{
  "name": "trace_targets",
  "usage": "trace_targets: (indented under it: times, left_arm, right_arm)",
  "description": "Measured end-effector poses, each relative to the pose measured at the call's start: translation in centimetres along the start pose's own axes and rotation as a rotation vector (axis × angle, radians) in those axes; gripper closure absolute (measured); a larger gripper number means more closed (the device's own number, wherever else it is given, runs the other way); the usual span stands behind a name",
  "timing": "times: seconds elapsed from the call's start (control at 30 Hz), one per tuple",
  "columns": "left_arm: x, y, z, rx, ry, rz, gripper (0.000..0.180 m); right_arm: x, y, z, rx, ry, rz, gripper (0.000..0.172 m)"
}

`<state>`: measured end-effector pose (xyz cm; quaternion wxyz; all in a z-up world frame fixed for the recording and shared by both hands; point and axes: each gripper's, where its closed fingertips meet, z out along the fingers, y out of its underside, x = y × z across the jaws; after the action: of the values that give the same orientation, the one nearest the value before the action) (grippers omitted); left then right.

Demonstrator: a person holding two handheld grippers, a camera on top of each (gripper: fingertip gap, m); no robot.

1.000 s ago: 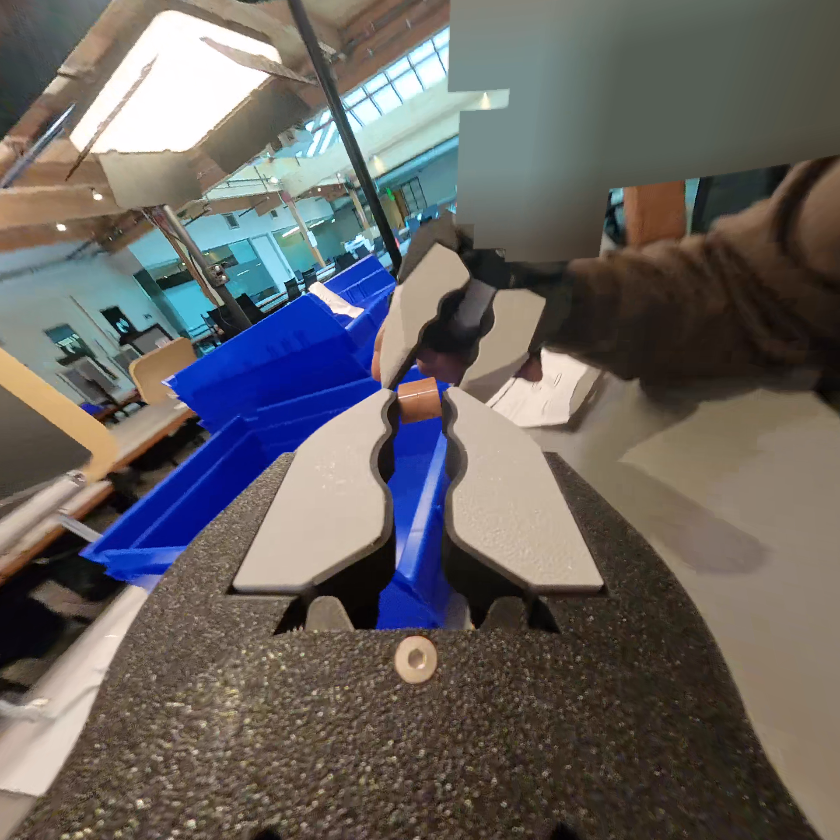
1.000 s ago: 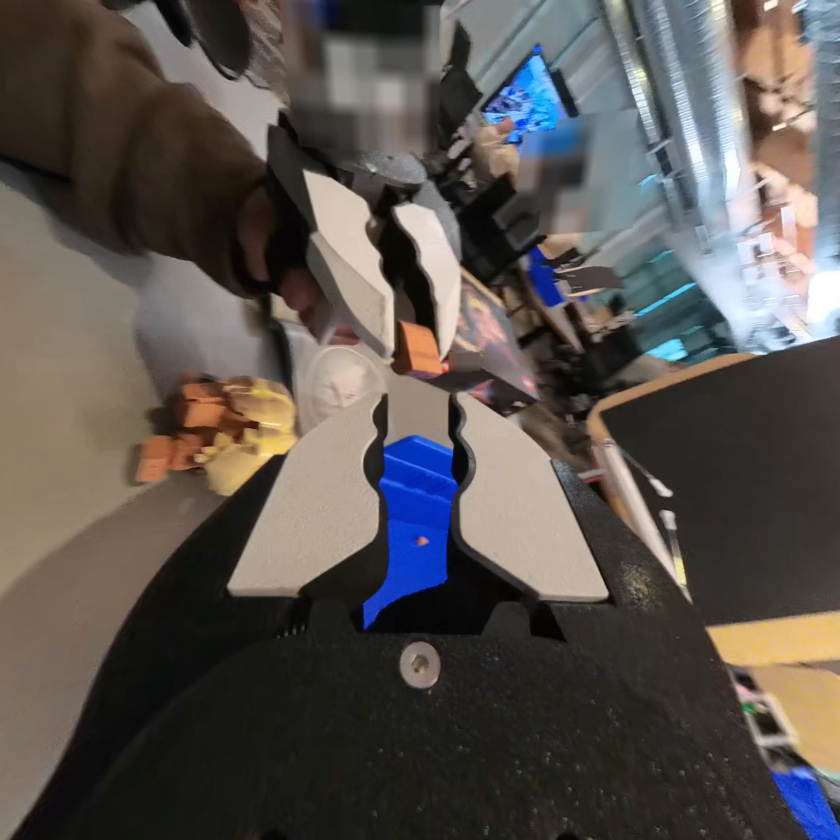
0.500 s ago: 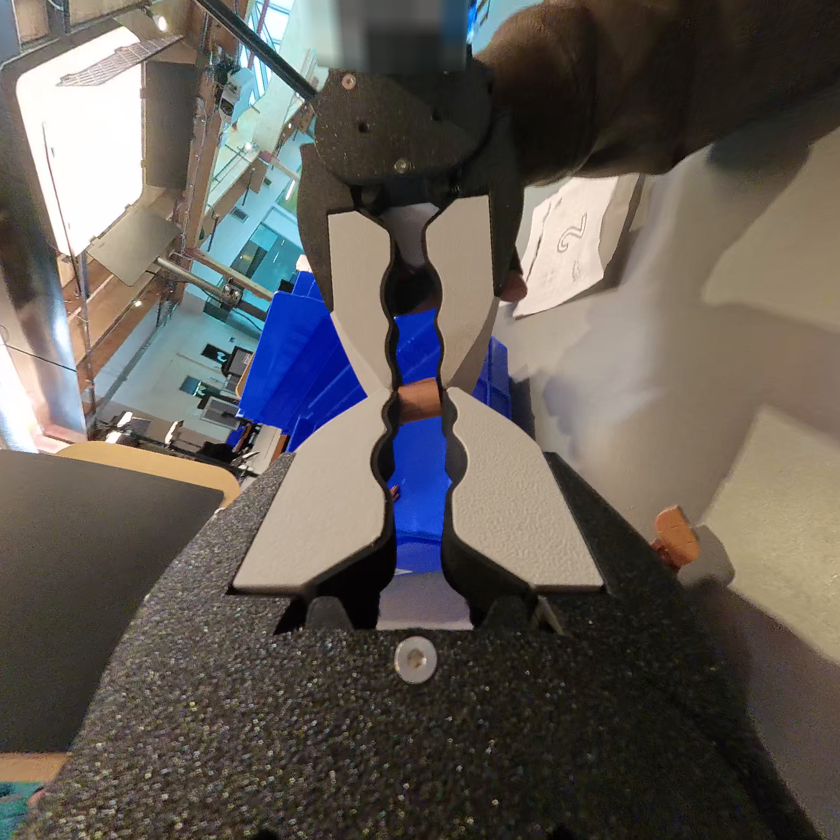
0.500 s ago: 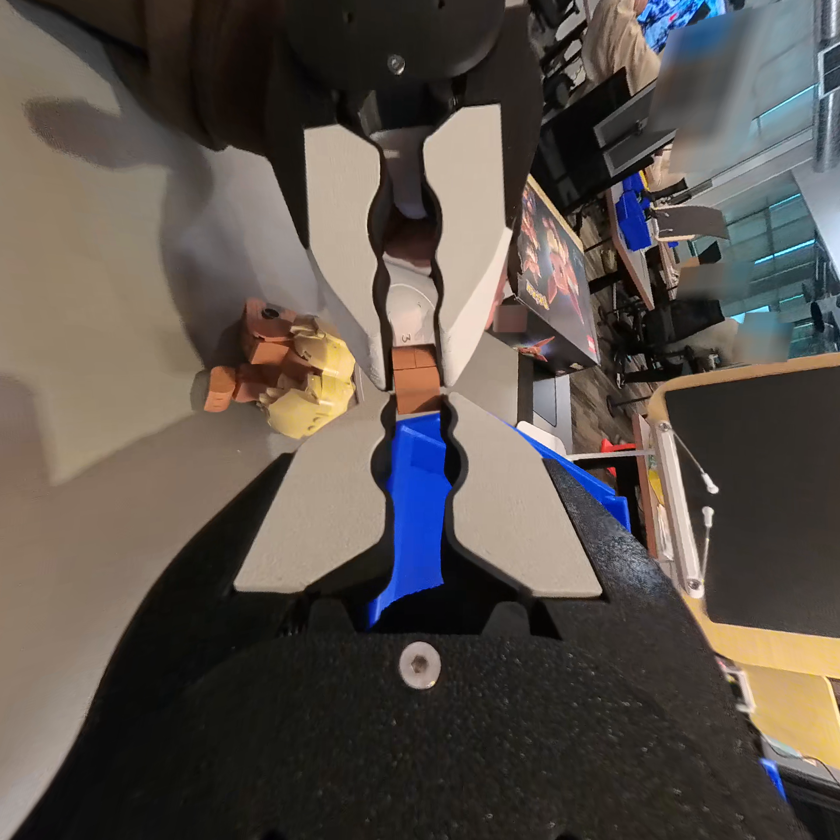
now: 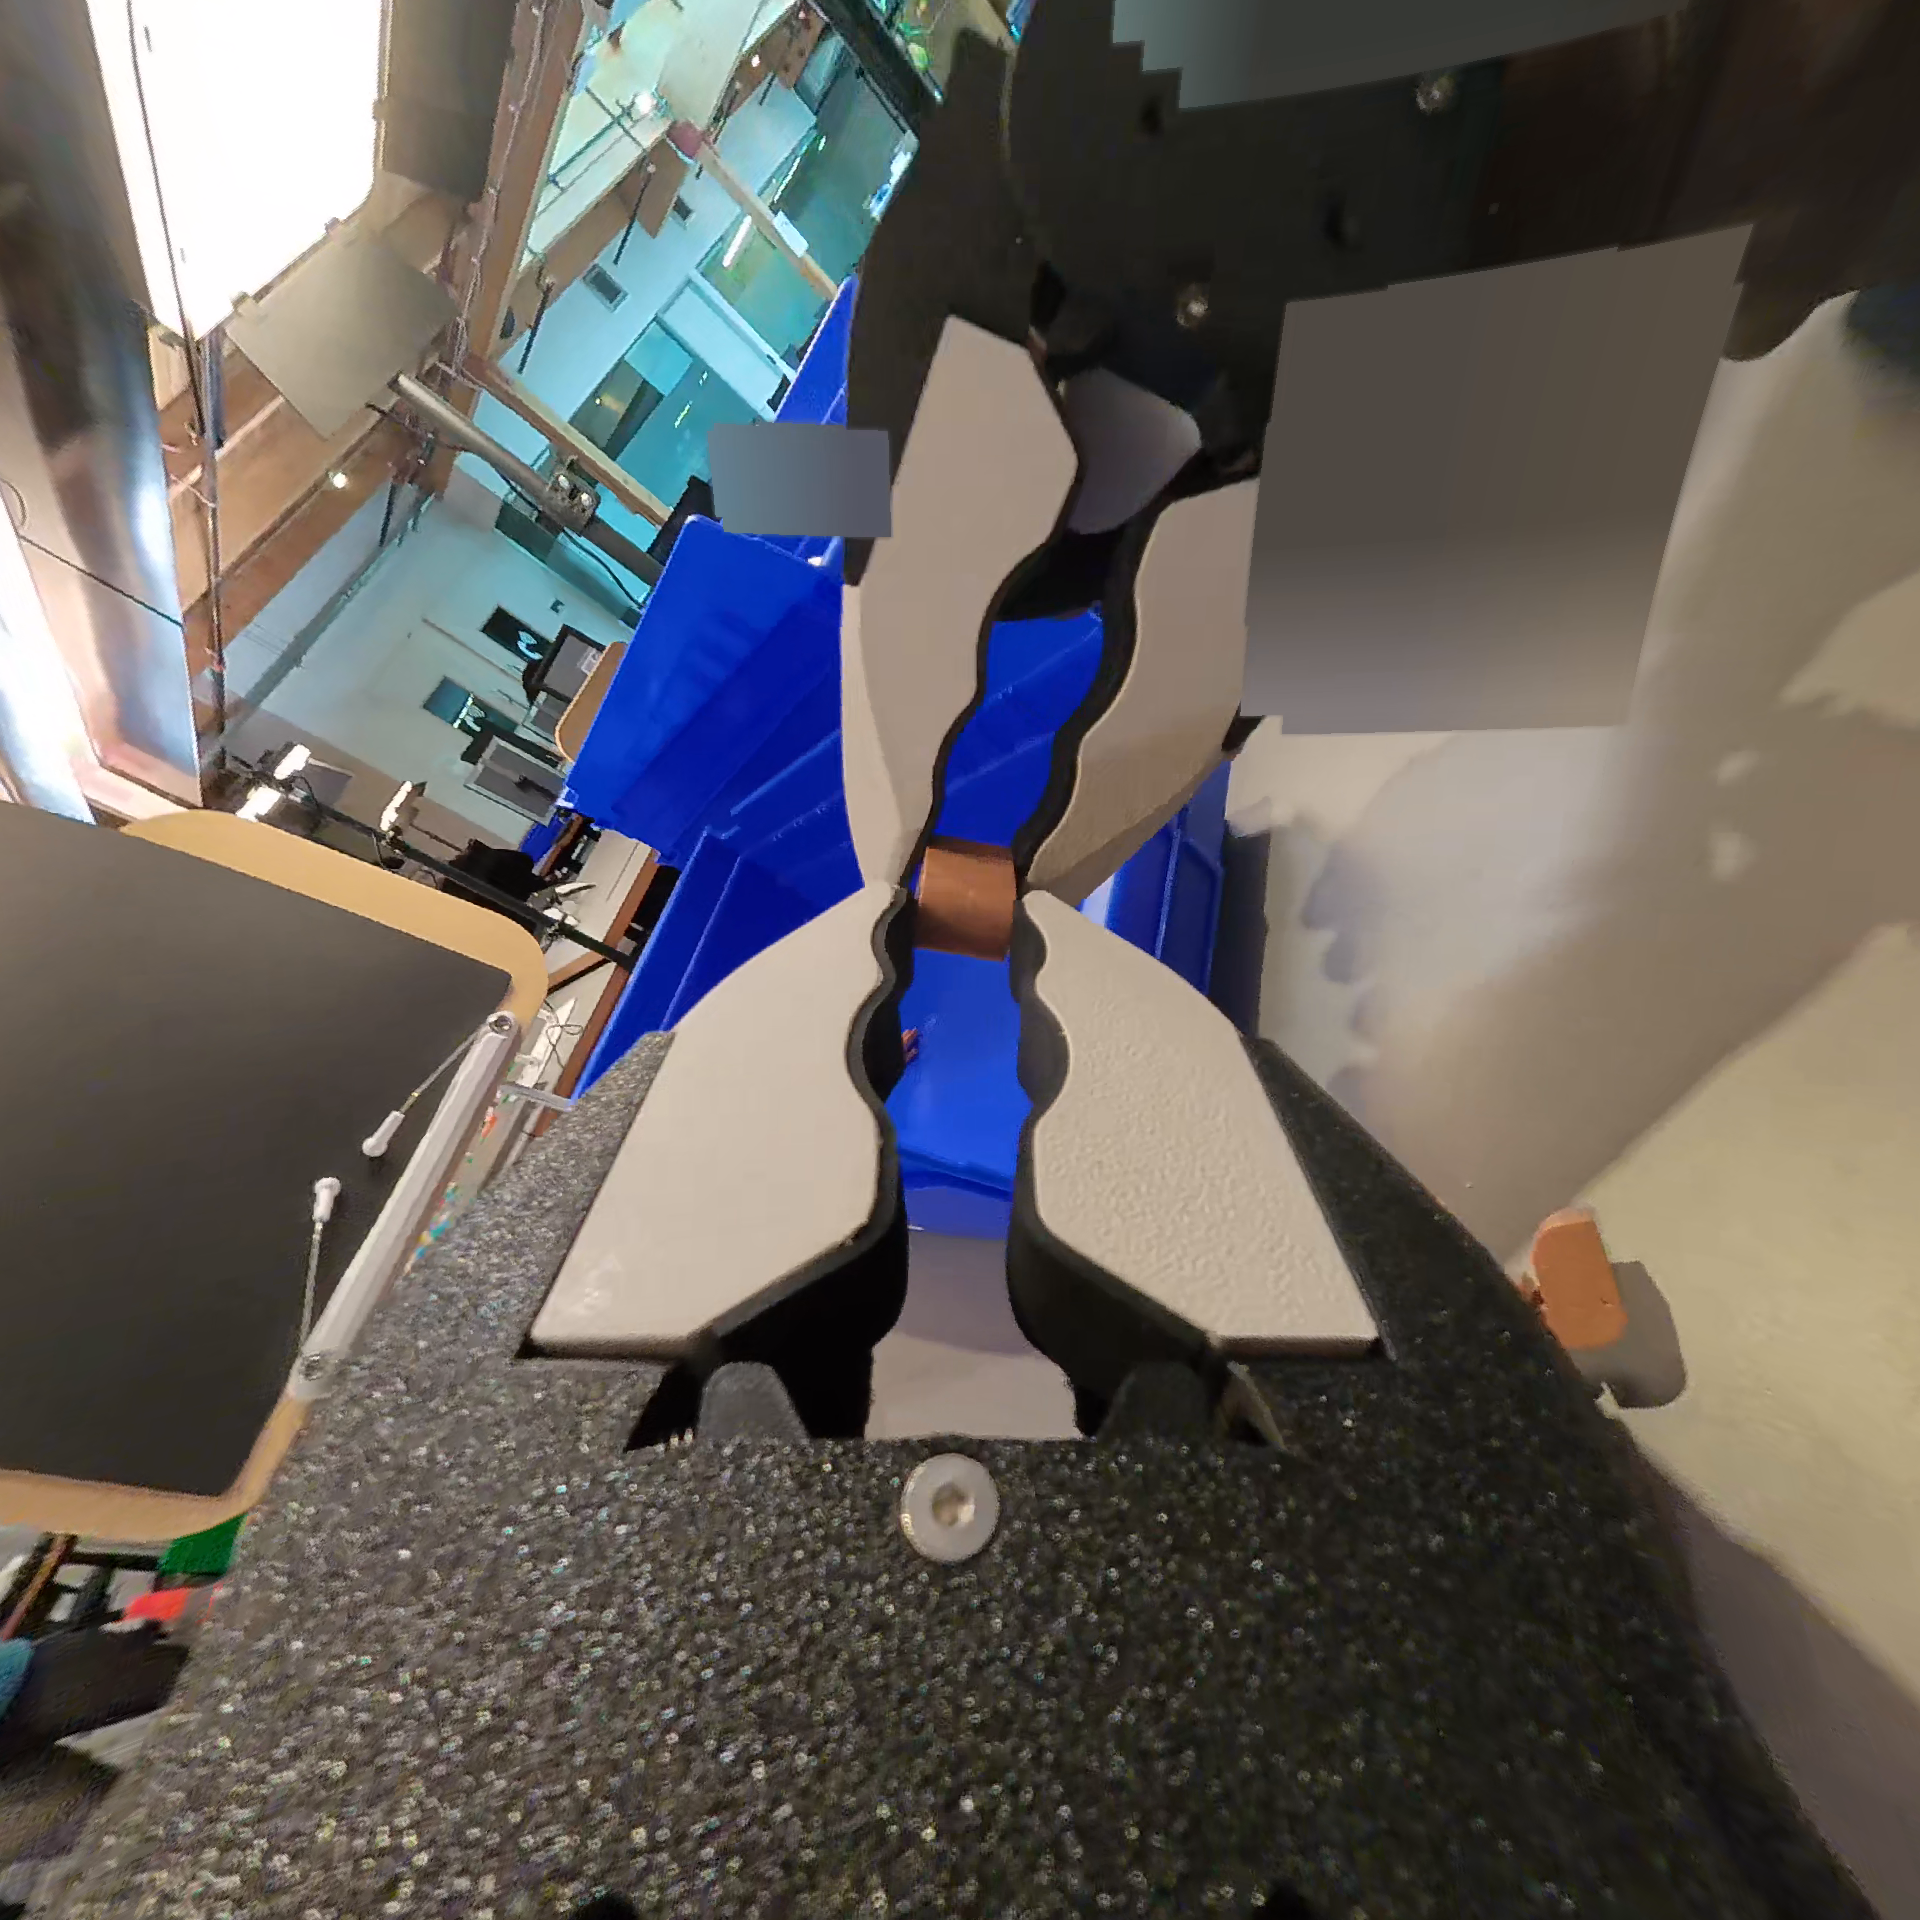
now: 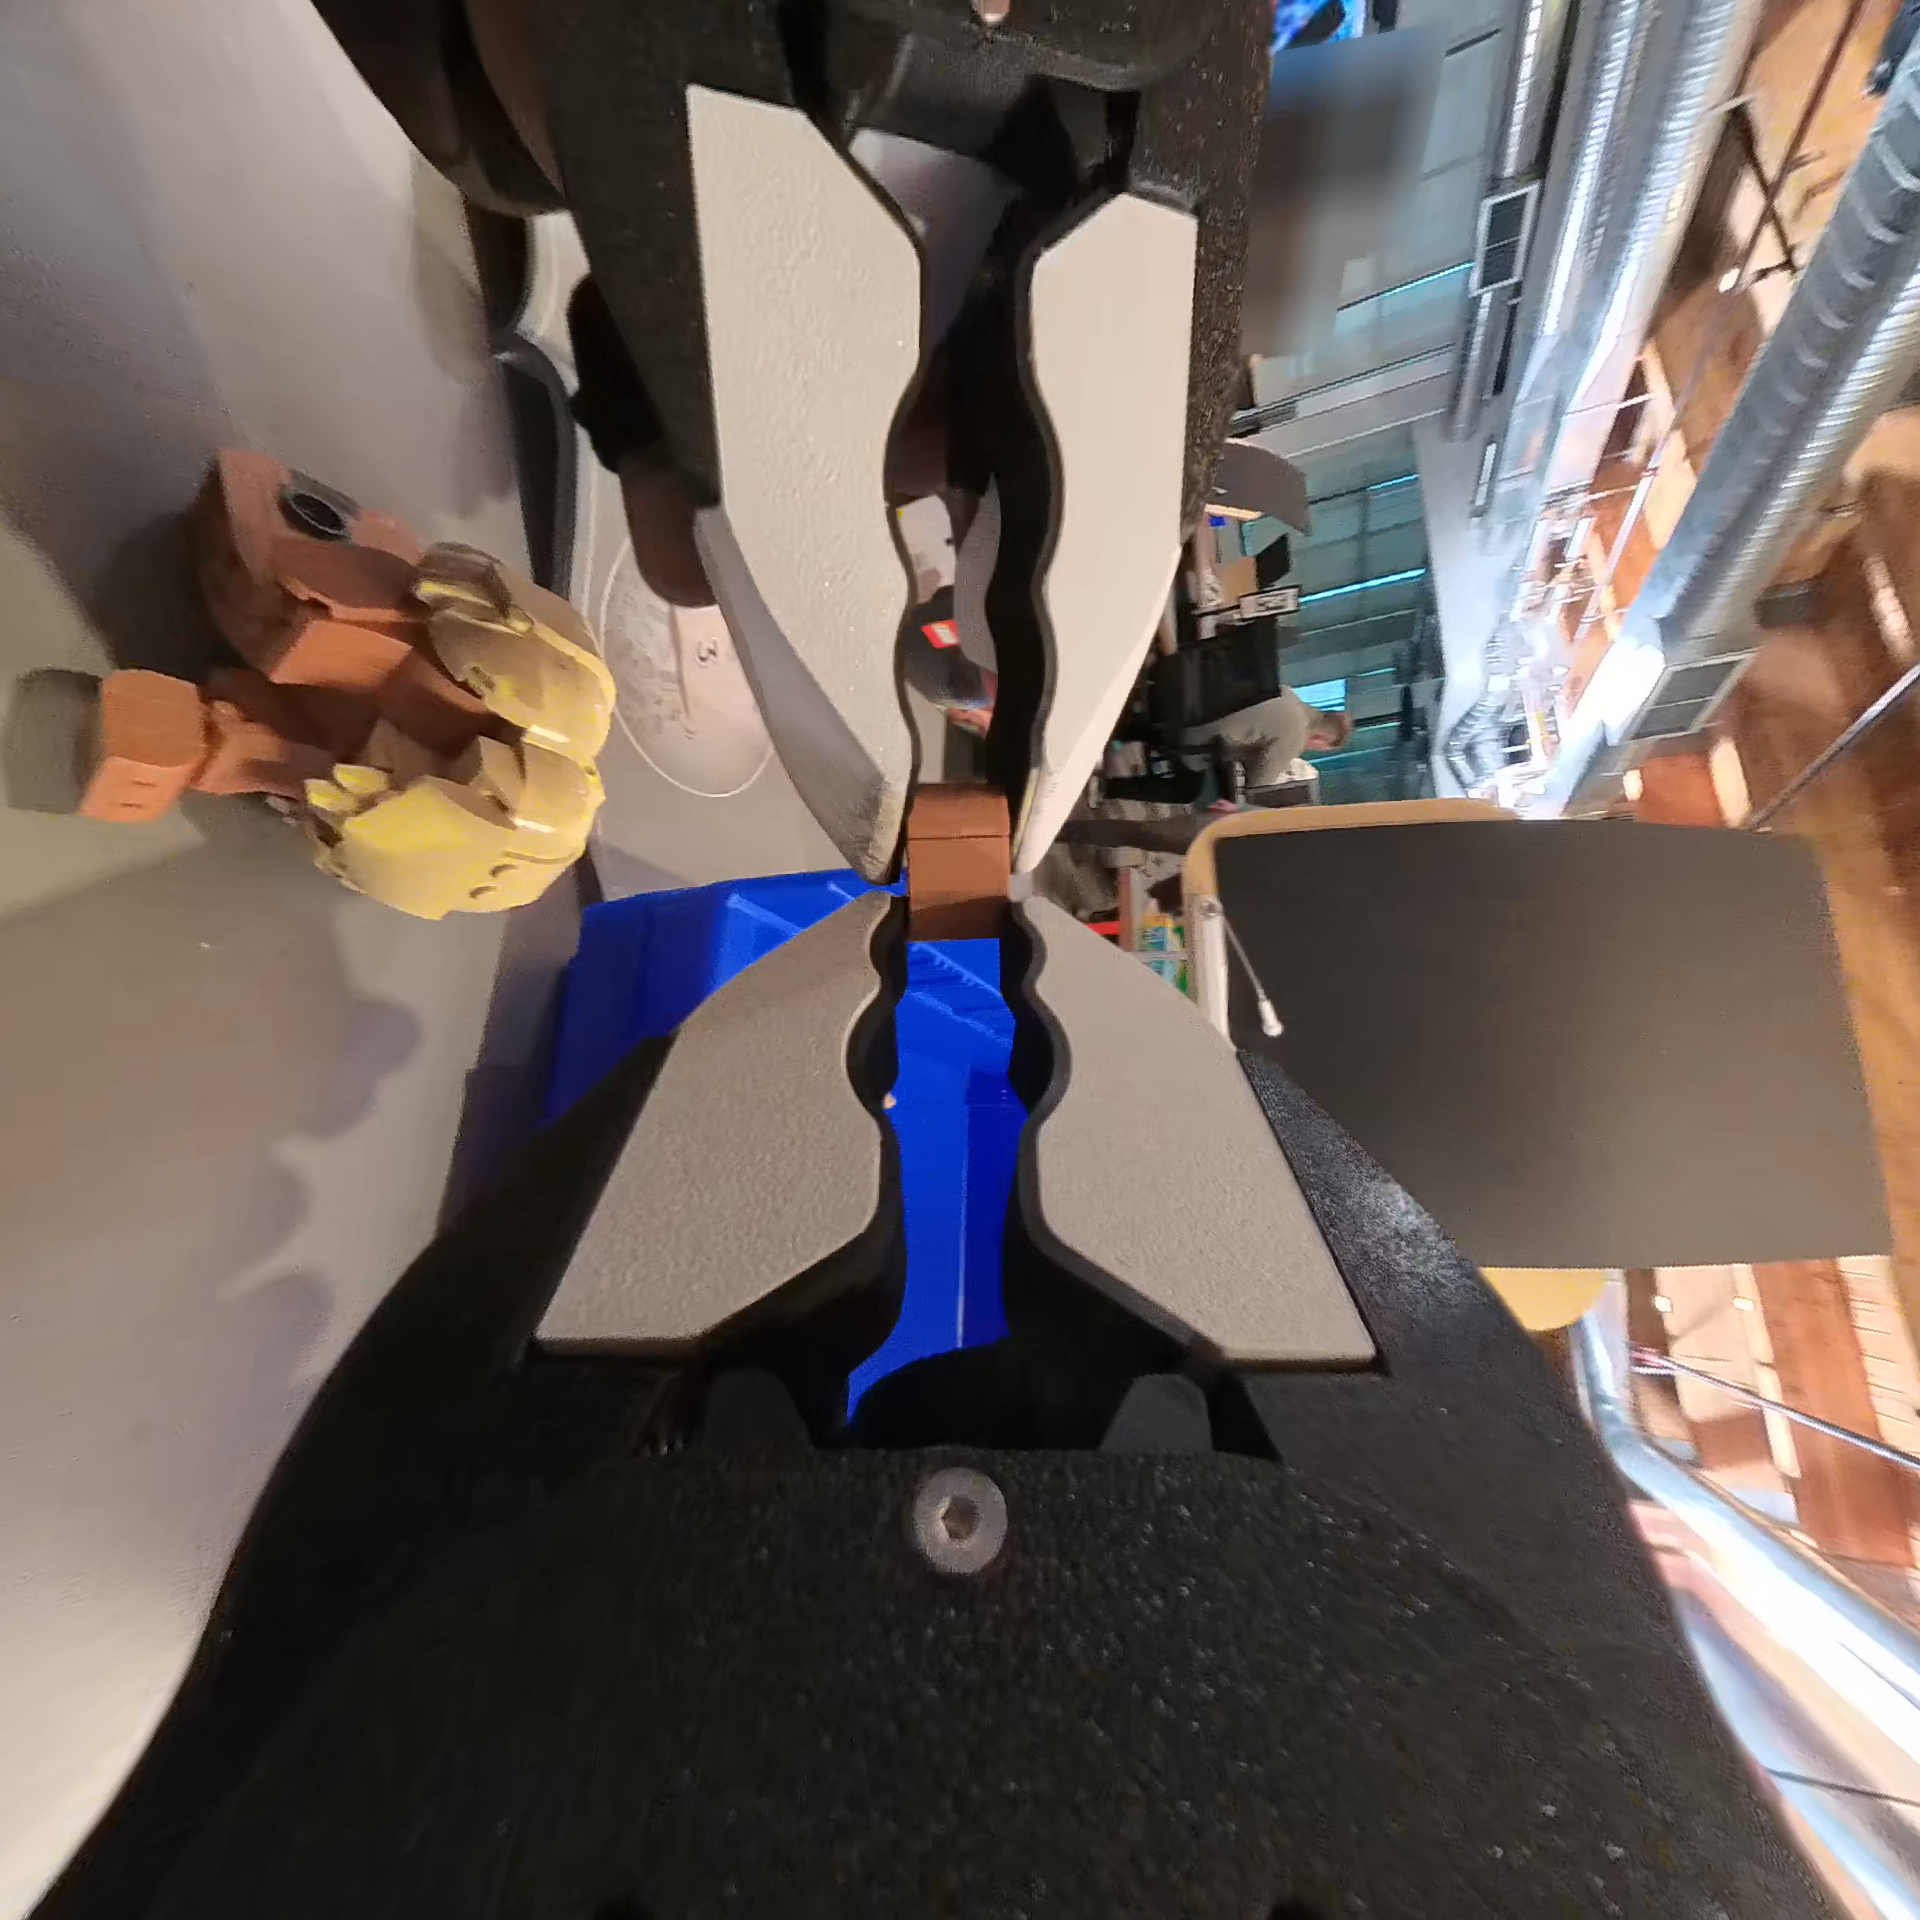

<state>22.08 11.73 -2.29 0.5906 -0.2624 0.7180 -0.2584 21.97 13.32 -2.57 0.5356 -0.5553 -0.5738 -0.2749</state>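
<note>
A small brown block piece (image 5: 964, 900) is clamped at the very tips of both tongs, which meet nose to nose above the blue bins (image 5: 727, 727). The left gripper (image 5: 961, 914) is closed on one end of the piece, its pads pressed against its sides. The right gripper (image 6: 956, 914) is closed on the other end, seen as two brown segments (image 6: 958, 860) stacked between the opposing fingertips. On the grey table (image 6: 208, 1143), a brown and yellow block figure (image 6: 364, 717) lies well to one side of the tongs, beside a white disc (image 6: 686, 707). Another brown piece (image 5: 1574, 1288) rests on the table, apart.
</note>
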Motion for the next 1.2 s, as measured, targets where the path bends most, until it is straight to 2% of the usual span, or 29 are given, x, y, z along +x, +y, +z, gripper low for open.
trace_targets:
  times: [0.2,0.3,0.47,0.63,0.7,0.83,0.9,0.97,1.07,1.13,1.2]
  left_arm:
    - [0.0,0.2,0.2,0.013,0.017,-0.088,0.163]
    - [-0.2,0.3,0.2,0.039,0.04,-0.182,0.163]
    - [-0.4,0.7,0.4,0.04,0.023,-0.197,0.163]
    - [-1.6,1.0,0.3,0.063,-0.016,-0.298,0.164]
    - [-2.3,1.2,0.2,0.061,-0.051,-0.339,0.164]
    - [-3.0,1.6,0.1,0.073,-0.062,-0.444,0.164]
    - [-3.1,1.6,0.1,0.097,-0.048,-0.512,0.164]
    - [-3.3,1.6,0.0,0.131,-0.025,-0.601,0.164]
    - [-3.3,1.6,0.0,0.186,0.042,-0.751,0.164]
    - [-3.0,1.3,0.0,0.223,0.124,-0.864,0.164]
    - [-2.6,0.8,0.0,0.256,0.211,-0.97,0.163]
  right_arm:
    - [0.3,0.2,0.0,-0.015,0.117,-0.123,0.155]
    - [0.6,0.2,-0.1,-0.017,0.176,-0.184,0.155]
    - [0.7,0.5,0.1,-0.01,0.179,-0.137,0.155]
    - [1.2,1.4,0.4,-0.016,0.184,-0.029,0.155]
    - [1.5,2.8,0.8,-0.066,0.181,0.048,0.155]
    - [2.2,8.9,1.8,-0.369,0.209,0.259,0.155]
    - [1.7,10.5,2.1,-0.435,0.195,0.319,0.15]
    - [1.3,10.3,2.3,-0.406,0.169,0.362,0.141]
    - [1.9,8.5,2.2,-0.309,0.183,0.348,0.137]
    - [2.3,6.1,2.0,-0.183,0.201,0.286,0.132]
    - [2.4,3.1,1.4,-0.042,0.224,0.192,0.133]
